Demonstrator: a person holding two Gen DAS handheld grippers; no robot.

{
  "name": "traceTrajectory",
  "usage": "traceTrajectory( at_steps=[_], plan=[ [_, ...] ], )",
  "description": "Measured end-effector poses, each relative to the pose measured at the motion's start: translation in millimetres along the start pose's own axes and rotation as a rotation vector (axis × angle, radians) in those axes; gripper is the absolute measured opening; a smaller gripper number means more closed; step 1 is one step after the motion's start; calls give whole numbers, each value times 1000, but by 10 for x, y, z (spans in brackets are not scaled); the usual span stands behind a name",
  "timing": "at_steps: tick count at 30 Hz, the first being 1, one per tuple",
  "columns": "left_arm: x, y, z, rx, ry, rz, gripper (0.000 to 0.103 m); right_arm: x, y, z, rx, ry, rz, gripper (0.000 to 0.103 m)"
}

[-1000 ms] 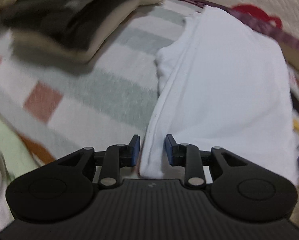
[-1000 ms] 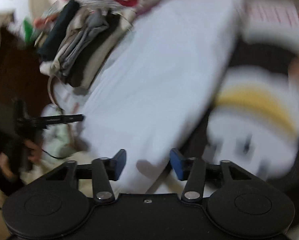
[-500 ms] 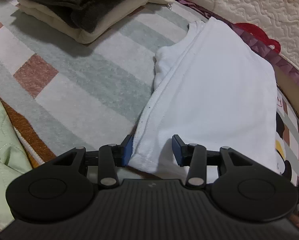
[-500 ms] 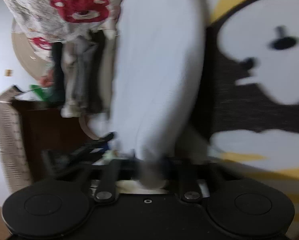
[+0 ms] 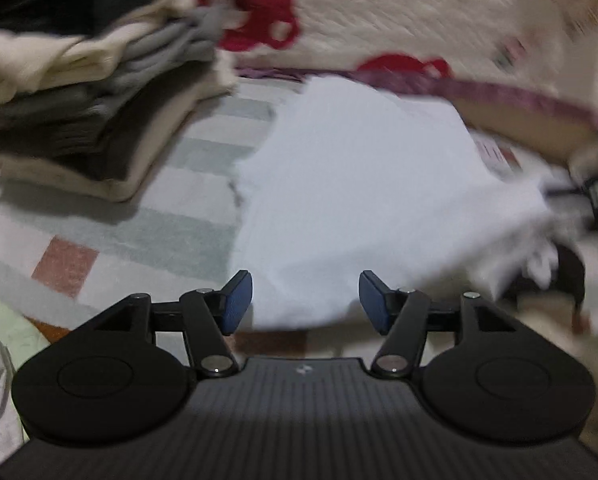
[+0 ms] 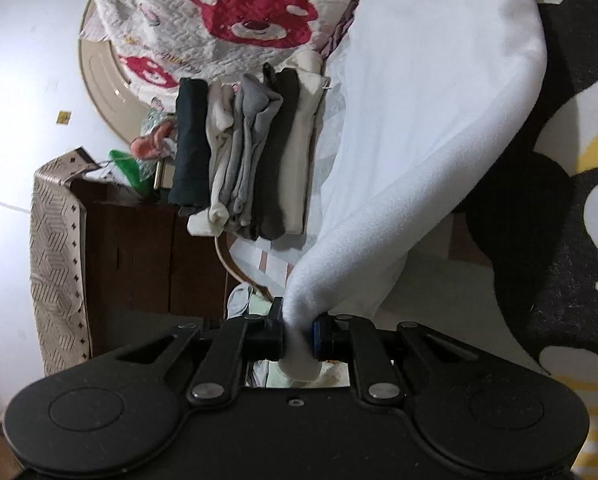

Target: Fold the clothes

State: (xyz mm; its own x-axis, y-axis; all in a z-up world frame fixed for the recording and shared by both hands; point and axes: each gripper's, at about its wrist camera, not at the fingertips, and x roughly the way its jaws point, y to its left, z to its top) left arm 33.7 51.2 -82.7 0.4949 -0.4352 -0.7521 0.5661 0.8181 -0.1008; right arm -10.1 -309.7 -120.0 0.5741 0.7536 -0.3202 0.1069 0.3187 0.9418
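Right tongs (image 6: 297, 338): clenched on a bunched corner of the white shirt (image 6: 439, 128), which rises from the jaws toward 1 o'clock
Left tongs (image 5: 305, 306): released, jaws wide apart and holding nothing, the shirt's near edge lying between them
Shirt (image 5: 359, 200): mostly flat on the striped blanket (image 5: 147, 236), its corner at 3 o'clock drawn up off the bed
Stack of folded clothes (image 5: 91, 104): at 10 o'clock in the left view, apart from the shirt
Step in hand: judged, a fold of the shirt, its lifted corner being carried by the right tongs
Next move: likely needs the corner laid over the flat part, edges matched, the free tongs steadying the near hem
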Motion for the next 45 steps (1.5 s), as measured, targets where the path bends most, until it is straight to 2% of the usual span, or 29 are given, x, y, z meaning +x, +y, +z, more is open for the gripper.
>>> traceTrajectory(
  at_steps=[1,3,5,6,8,12,13,14,17,18,19,20,21,23,26,28,31,33,36,38,41,44,45],
  plan=[
    [40,-80,-19,50,26,-6,58,-3,10,5,-1,-4,-1,16],
    [95,-317,-24,217,40,15,58,-29,30,13,-12,-10,-2,16],
    [32,-529,-20,356,-57,28,58,-25,71,45,-25,-15,0,16],
    [-7,-632,-18,423,-113,34,63,-36,85,59,-28,-21,4,16],
    [35,-676,55,409,-143,7,67,-25,150,92,-39,-26,18,16],
    [248,-705,195,416,-151,-16,67,-15,259,87,-60,-48,48,16],
    [317,-712,215,438,-140,-3,67,-20,274,78,-65,-44,61,16],
    [390,-739,215,479,-128,40,67,-33,287,72,-72,-40,70,16],
    [551,-817,141,622,-127,215,67,-89,327,60,-92,-37,91,16],
    [588,-794,124,624,-131,251,67,-111,333,57,-94,-39,98,16],
    [604,-751,136,598,-133,251,67,-130,334,54,-93,-37,103,16],
    [613,-704,152,567,-135,243,61,-148,335,51,-92,-36,107,16],
    [623,-658,169,536,-137,235,43,-160,340,42,-101,-29,105,16],
    [624,-622,186,541,-122,222,11,-179,352,14,-127,-13,92,16],
    [463,-685,141,610,-117,232,11,-243,330,-96,-140,12,75,16],
    [300,-727,33,652,-126,246,11,-300,258,-235,-96,51,114,14],
    [99,-724,-128,642,-72,233,11,-294,251,-520,-149,129,73,14],
    [15,-717,-243,641,-24,230,11,-211,132,-709,-101,201,66,14],
    [-62,-688,-424,651,39,258,11,-100,-49,-903,-15,262,103,14],
    [-117,-660,-417,628,86,264,11,-19,-48,-1006,-39,271,145,13],
    [-273,-615,-303,605,108,277,11,83,-11,-1101,-76,318,186,13],
    [-311,-602,-184,630,121,280,11,134,-8,-1092,-87,329,209,13],
    [-278,-615,-131,648,134,280,13,113,7,-1052,-107,312,193,13]
  ],
)
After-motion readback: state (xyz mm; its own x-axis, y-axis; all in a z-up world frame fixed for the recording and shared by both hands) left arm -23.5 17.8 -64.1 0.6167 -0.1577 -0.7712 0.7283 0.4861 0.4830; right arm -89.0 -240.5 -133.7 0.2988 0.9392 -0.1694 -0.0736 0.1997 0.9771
